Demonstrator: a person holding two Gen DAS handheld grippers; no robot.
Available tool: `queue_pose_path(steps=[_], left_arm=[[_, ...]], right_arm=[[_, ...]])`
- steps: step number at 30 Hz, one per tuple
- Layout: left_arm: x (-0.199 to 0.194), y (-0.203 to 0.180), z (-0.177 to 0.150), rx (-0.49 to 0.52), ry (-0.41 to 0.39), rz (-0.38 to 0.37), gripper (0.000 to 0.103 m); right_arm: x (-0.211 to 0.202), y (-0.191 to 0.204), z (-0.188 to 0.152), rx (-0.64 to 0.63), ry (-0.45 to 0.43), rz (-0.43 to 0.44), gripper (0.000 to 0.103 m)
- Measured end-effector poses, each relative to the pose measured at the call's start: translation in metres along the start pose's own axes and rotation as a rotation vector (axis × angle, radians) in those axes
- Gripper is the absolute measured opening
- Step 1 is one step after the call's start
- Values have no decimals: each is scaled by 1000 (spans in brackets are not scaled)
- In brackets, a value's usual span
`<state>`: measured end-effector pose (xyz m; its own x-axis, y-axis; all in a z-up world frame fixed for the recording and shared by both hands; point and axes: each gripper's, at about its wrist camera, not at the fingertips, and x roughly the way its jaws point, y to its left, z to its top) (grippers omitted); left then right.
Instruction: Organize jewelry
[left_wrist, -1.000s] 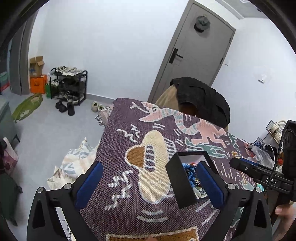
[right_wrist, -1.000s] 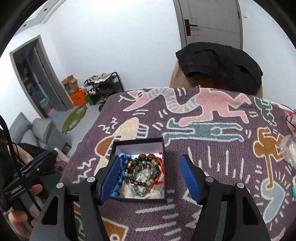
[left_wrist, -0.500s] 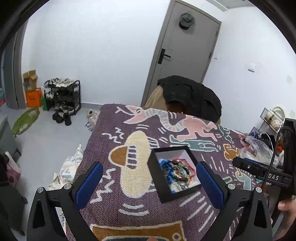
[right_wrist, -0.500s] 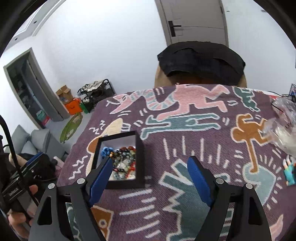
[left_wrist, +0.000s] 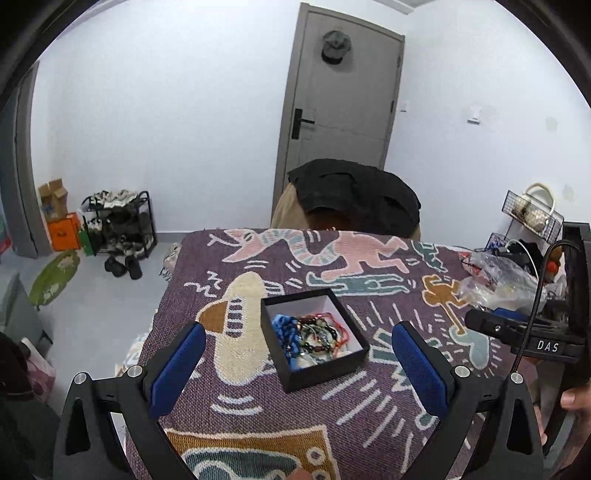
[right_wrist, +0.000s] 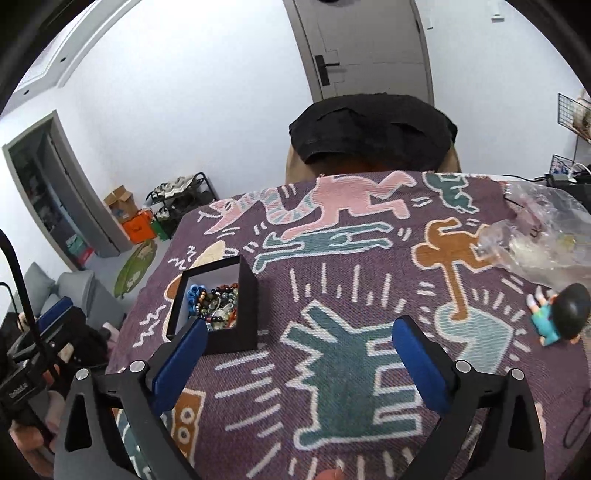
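Observation:
A small black box (left_wrist: 325, 369) stands on the patterned cloth, and beaded bracelets (left_wrist: 314, 332) in blue, red and dark colours lie piled inside it. My left gripper (left_wrist: 298, 332) is open and hovers short of the box, which shows between its blue pads without touching them. In the right wrist view the box (right_wrist: 243, 325) lies left of my right gripper (right_wrist: 300, 328), partly behind the left pad, with the bracelets (right_wrist: 214, 302) showing. The right jaws are opening wide, with only cloth between them.
A crumpled clear plastic bag (right_wrist: 546, 236) and a small toy figure (right_wrist: 557, 317) lie at the table's right. A chair draped with a black garment (left_wrist: 354, 195) stands behind the far edge. The table's left edge drops to the floor near a shoe rack (left_wrist: 118, 221).
My right gripper opened and drew off to the right, leaving the box standing on the cloth. In the left wrist view the box shifted from the right pad to the middle.

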<state>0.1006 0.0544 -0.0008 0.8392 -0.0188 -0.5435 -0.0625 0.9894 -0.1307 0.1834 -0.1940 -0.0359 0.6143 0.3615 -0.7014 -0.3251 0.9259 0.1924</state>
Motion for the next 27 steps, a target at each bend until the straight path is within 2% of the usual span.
queue_pose_path(steps=[11,17,27], left_arm=[[-34,-19,-7,4,-36,-7,103],[-53,-37,-8,60,-57,6,103],[-85,-59,-23,117,-83,14,103]], right_arm=[[-47,-14,-19,21,-57,-29,102],[-79,-23,-27,36,-119,-25,102],[-119,-17,-45,-7,-165,-59,102]])
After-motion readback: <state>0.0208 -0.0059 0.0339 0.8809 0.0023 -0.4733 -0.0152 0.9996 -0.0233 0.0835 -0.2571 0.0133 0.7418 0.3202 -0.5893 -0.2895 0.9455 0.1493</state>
